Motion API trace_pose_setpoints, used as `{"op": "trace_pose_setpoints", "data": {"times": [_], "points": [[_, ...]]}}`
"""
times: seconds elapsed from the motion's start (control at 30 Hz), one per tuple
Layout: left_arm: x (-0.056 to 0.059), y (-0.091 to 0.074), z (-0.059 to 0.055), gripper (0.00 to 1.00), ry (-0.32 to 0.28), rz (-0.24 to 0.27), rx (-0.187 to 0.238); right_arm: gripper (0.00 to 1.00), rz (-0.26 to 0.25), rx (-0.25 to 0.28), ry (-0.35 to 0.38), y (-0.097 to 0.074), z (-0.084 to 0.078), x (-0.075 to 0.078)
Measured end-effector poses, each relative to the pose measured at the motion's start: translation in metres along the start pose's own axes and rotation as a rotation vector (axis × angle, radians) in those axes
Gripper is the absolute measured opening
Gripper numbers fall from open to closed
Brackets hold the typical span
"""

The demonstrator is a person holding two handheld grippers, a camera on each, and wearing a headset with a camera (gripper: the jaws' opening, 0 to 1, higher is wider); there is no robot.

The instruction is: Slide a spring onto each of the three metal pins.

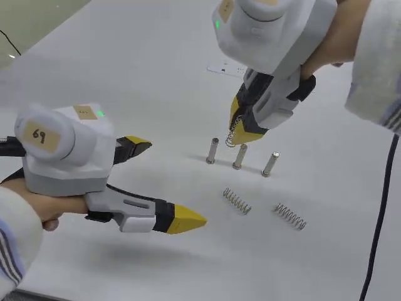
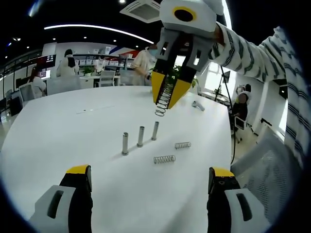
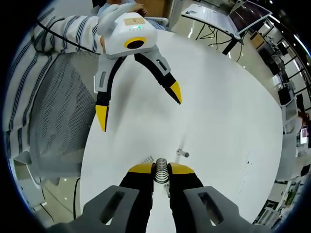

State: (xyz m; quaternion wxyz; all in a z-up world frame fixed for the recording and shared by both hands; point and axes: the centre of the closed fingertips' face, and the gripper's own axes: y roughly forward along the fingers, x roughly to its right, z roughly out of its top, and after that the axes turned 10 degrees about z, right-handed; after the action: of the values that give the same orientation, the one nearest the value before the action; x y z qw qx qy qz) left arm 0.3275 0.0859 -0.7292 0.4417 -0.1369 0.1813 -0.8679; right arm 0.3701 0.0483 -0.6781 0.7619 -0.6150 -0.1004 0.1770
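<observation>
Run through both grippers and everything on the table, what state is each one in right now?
Left gripper: open, empty.
Right gripper: shut on a spring, above the pins.
Held spring: clamped between the jaws, on no pin yet.
Three metal pins: standing, all bare.
Two loose springs: lying on their sides on the table.

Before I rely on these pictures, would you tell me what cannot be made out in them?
- Head view: the right gripper covers the top of the held spring; its clamped length is hidden.
- Right gripper view: the spring and jaws hide the table beneath; alignment with the pins cannot be judged.
- Left gripper view: the pins are small; whether the spring hangs over one is unclear.
</observation>
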Motion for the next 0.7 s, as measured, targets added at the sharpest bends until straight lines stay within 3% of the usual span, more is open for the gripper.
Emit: {"op": "trace_pose_setpoints", "data": {"times": [0.37, 0.57, 0.7], "points": [[0.0, 0.001, -0.001, 0.98, -0.015, 0.001, -0.002, 0.08, 0.007, -0.016, -0.004, 0.011, -0.003, 0.044], [0.005, 0.002, -0.003, 0.98, -0.028, -0.014, -0.01, 0.08, 0.023, -0.05, 0.004, 0.025, -0.012, 0.041], [0.006, 0.002, -0.005, 0.98, -0.031, -0.018, -0.018, 0.08, 0.028, -0.044, 0.022, 0.032, -0.013, 0.043]]}}
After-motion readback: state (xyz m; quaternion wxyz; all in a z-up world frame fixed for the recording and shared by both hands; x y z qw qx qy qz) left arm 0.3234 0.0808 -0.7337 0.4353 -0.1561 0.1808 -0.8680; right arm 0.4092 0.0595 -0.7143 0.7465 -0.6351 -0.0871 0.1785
